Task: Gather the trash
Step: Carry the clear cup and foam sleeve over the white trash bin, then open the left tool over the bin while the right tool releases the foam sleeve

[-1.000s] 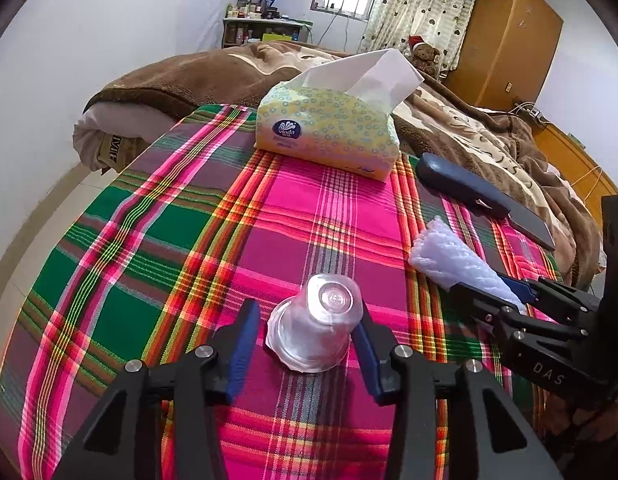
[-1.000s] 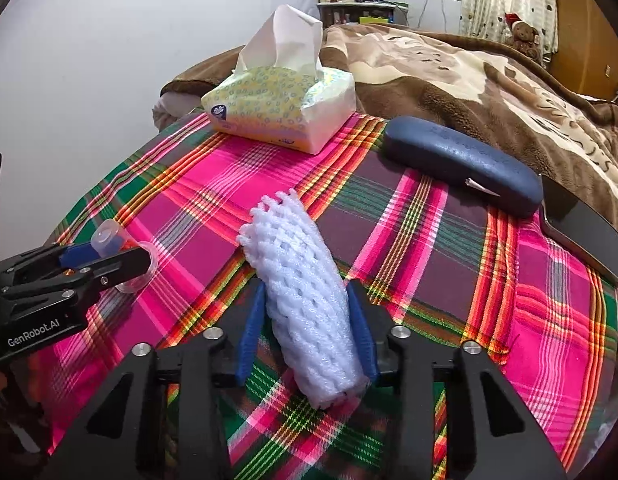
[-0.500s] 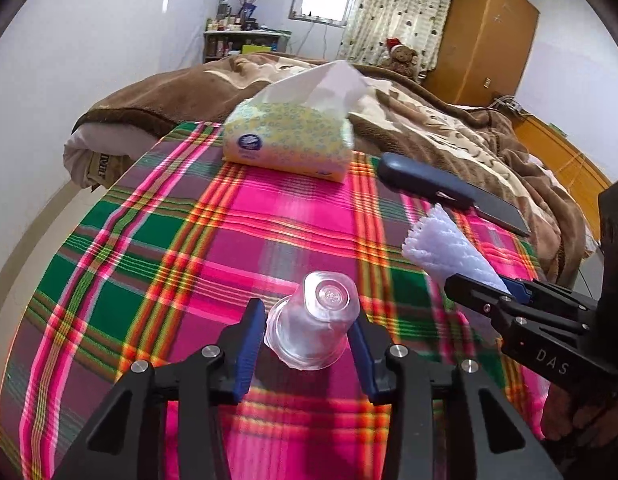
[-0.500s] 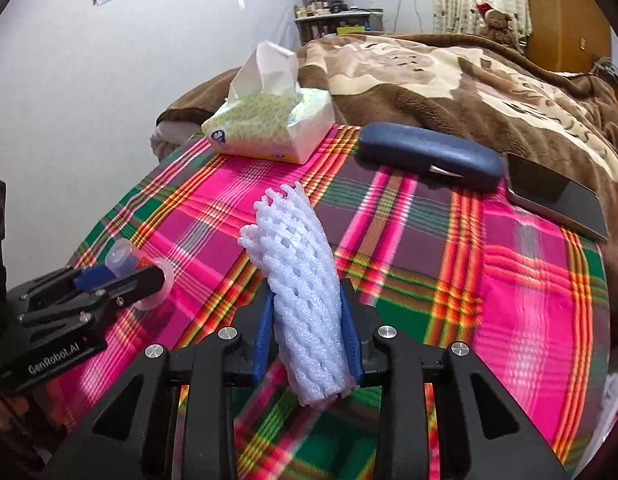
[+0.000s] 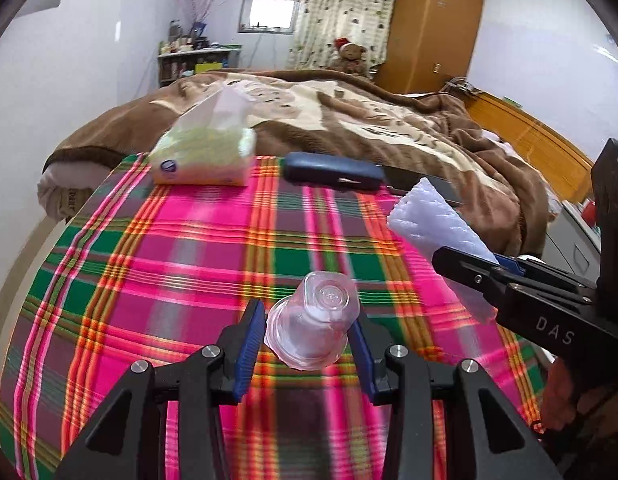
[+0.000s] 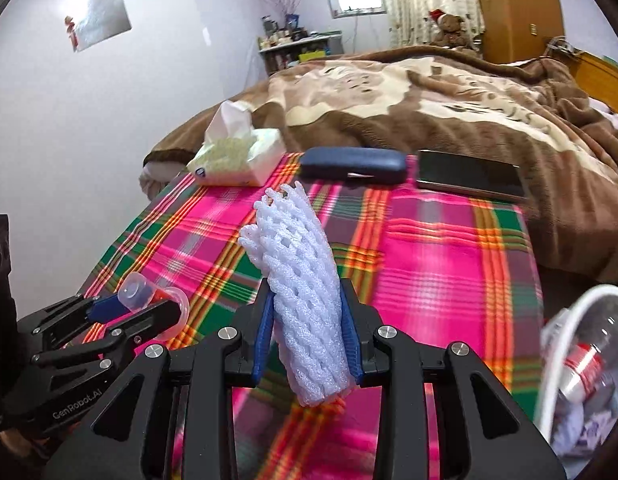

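My left gripper (image 5: 307, 338) is shut on a clear plastic cup (image 5: 315, 320), held above the plaid tablecloth (image 5: 181, 248). It also shows at the lower left of the right wrist view (image 6: 149, 304), with the cup (image 6: 143, 294) in it. My right gripper (image 6: 307, 332) is shut on a white foam fruit net (image 6: 301, 280), lifted off the cloth. The net (image 5: 429, 220) and right gripper also show at the right of the left wrist view. A white-rimmed trash bin (image 6: 565, 340) holding a crushed bottle sits at the lower right.
A tissue pack (image 5: 205, 156), a dark blue glasses case (image 5: 333, 170) and a black phone (image 6: 469, 176) lie at the far edge of the cloth. Behind them is a bed with a brown blanket (image 6: 429, 96). A white wall is on the left.
Both grippers have risen and pulled back from the cloth with the cup and the foam net. The trash bin has come into the right wrist view.
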### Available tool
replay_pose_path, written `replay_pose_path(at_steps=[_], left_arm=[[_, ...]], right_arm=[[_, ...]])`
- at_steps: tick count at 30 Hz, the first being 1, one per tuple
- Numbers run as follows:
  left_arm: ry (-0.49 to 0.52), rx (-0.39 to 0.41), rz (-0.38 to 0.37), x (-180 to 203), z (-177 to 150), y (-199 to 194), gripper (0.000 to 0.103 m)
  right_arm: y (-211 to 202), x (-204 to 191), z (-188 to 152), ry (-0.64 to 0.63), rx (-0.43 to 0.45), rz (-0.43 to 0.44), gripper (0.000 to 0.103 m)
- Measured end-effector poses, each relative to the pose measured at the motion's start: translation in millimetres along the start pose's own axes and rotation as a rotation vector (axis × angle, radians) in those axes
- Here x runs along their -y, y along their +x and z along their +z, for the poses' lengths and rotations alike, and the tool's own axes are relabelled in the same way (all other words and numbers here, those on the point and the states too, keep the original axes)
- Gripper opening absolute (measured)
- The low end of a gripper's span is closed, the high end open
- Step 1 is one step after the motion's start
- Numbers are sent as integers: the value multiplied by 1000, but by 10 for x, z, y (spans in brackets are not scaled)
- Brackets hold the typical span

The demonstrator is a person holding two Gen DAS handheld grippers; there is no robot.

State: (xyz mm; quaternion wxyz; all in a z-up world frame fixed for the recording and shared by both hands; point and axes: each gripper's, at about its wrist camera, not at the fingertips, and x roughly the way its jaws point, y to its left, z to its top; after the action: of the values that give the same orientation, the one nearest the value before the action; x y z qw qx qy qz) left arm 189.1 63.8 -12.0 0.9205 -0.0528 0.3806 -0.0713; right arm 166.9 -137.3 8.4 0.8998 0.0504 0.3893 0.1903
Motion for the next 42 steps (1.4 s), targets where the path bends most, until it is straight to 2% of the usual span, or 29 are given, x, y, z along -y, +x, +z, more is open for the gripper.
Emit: replay_pose_path(at_steps=[12, 22, 30, 36, 42], left_arm=[[102, 19, -82, 816, -22, -179, 42], [192, 17, -187, 1604, -24, -151, 42], [264, -35, -302, 2300, -77, 43, 42], [316, -52, -315, 2676, -130, 170, 42], [331, -88, -338, 2952, -137, 370, 42]], right_arm=[[-566, 566, -232, 119, 72, -91, 32], [-1066, 1176, -452, 226, 134, -227, 33], [-1282, 1640, -613, 314, 135, -349, 33], [-1314, 1922, -714, 371, 116, -409, 34], [-1318, 2088, -863, 407, 85, -423, 35]])
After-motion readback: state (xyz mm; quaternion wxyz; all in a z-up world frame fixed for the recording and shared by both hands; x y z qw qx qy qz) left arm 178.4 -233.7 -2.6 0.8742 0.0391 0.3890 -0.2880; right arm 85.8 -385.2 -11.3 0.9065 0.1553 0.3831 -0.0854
